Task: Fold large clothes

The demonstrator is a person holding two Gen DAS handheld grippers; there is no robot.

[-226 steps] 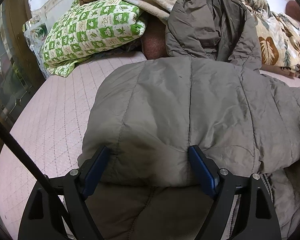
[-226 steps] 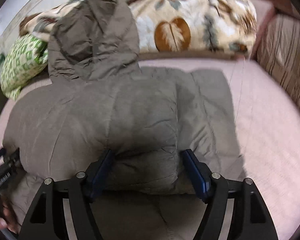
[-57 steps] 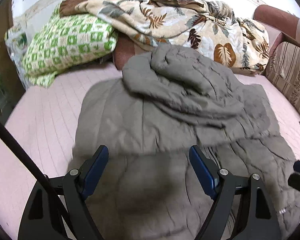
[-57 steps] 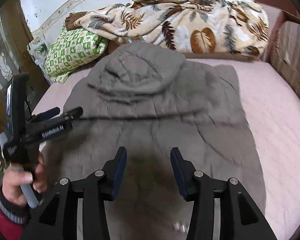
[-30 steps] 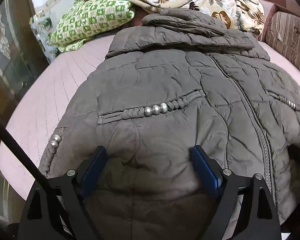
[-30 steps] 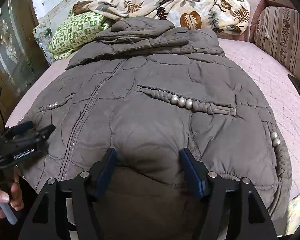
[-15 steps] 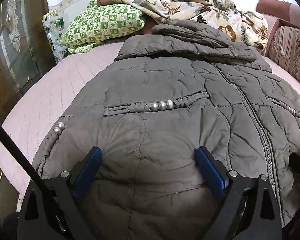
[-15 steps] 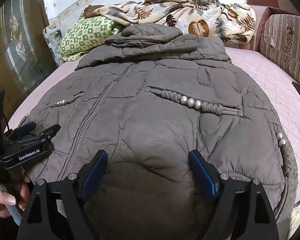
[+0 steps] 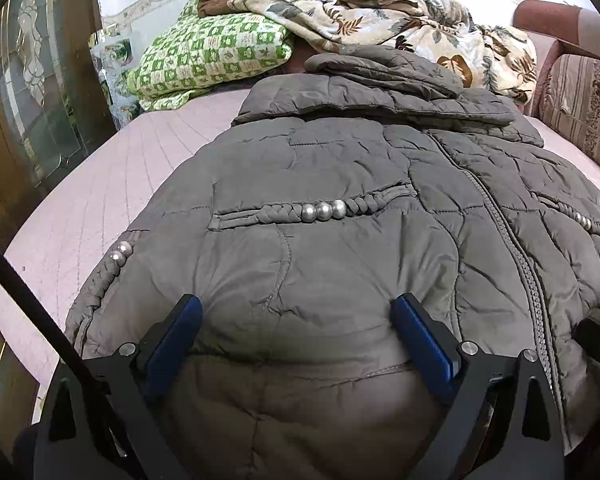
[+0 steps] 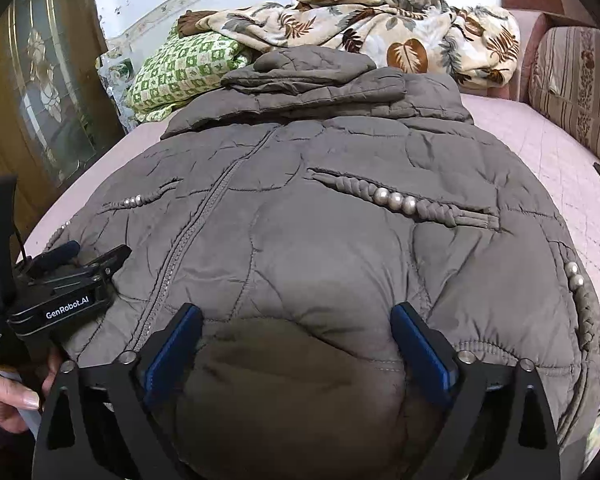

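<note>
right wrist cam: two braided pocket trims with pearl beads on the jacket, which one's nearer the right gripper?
The braided trim right of the zipper, with three big beads; the other trim lies across the zipper, toward the left gripper.

A grey-brown quilted puffer jacket (image 9: 340, 264) lies front-up on the pink bed (image 9: 100, 208), zipped, hood folded over its collar, pearl-trimmed braided pockets showing.

soft daylight, sharp focus, fisheye-warped edges

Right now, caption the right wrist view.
Right tool opening over a grey quilted jacket spread front-up on a pink bed.
</note>
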